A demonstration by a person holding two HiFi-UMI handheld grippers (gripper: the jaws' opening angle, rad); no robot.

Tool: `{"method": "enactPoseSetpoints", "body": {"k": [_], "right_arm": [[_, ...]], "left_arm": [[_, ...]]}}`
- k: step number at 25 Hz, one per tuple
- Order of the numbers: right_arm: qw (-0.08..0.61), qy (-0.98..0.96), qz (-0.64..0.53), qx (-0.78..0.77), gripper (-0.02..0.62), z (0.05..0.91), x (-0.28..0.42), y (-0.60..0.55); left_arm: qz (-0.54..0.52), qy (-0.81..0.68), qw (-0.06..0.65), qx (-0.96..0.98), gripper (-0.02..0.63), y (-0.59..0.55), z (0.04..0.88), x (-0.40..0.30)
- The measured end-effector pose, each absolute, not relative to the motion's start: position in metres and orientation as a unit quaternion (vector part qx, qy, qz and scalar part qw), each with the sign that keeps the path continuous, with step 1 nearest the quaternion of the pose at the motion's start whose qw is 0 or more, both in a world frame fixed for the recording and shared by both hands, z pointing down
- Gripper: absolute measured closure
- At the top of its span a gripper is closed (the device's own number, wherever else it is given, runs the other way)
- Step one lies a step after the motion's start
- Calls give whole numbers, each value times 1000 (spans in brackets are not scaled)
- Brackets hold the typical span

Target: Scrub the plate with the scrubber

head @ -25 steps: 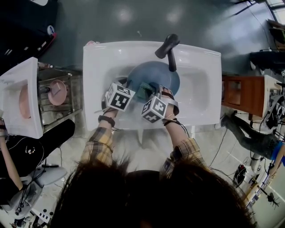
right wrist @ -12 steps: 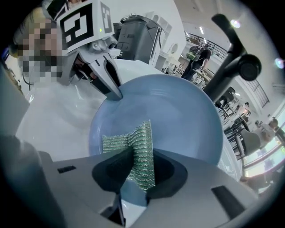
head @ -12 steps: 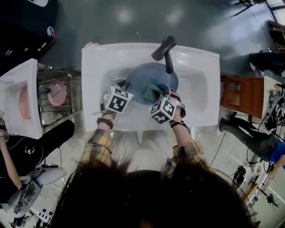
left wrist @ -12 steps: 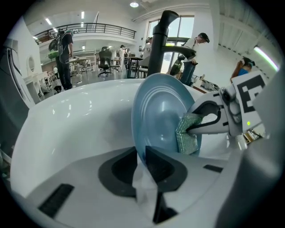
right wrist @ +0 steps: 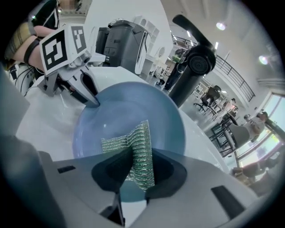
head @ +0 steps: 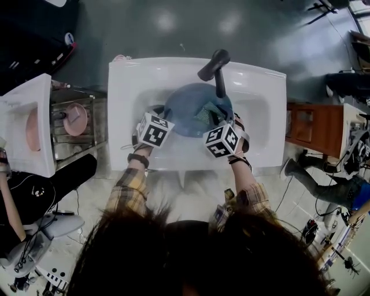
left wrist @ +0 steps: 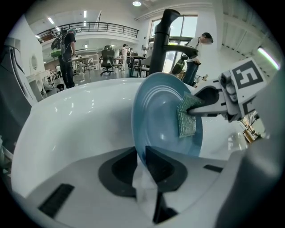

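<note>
White sink (head: 260, 115): left gripper (left wrist: 141, 153) jaws pinch the plate (head: 188, 101) at its 8 o'clock rim; right gripper (right wrist: 133, 167) jaws clamp the scrubber (right wrist: 137, 140) against it.

This is a large open lab or test hall set up for recording work, not a home kitchen. The white sink (head: 133, 87) with its black faucet (head: 215, 63) stands as a free unit on a bare grey floor (head: 144, 29). A second white sink unit (head: 29, 115) stands to its left, beside a metal rack (head: 95, 136). Loose cables (head: 287, 196) trail over the floor. Beyond the sink, the left gripper view shows office chairs (left wrist: 107, 55), a railed balcony (left wrist: 102, 27) on an upper level, ceiling lights (left wrist: 136, 3), tall windows (left wrist: 189, 26) and people standing about, one a person with a backpack (left wrist: 67, 49).
</note>
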State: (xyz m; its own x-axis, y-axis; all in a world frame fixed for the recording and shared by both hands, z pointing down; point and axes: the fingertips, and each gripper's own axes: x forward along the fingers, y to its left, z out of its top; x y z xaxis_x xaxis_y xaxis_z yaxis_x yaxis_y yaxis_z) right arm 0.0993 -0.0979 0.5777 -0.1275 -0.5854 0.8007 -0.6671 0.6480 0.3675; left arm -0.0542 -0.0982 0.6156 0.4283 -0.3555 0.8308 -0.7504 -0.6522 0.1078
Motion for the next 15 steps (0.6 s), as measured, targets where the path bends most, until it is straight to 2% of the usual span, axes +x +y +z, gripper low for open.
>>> {"method": "enactPoseSetpoints", "body": {"k": [15], "right_arm": [[438, -786, 20, 436, 480, 542, 41, -146]], "left_arm": [[403, -352, 255, 805, 548, -94, 616, -58]]}}
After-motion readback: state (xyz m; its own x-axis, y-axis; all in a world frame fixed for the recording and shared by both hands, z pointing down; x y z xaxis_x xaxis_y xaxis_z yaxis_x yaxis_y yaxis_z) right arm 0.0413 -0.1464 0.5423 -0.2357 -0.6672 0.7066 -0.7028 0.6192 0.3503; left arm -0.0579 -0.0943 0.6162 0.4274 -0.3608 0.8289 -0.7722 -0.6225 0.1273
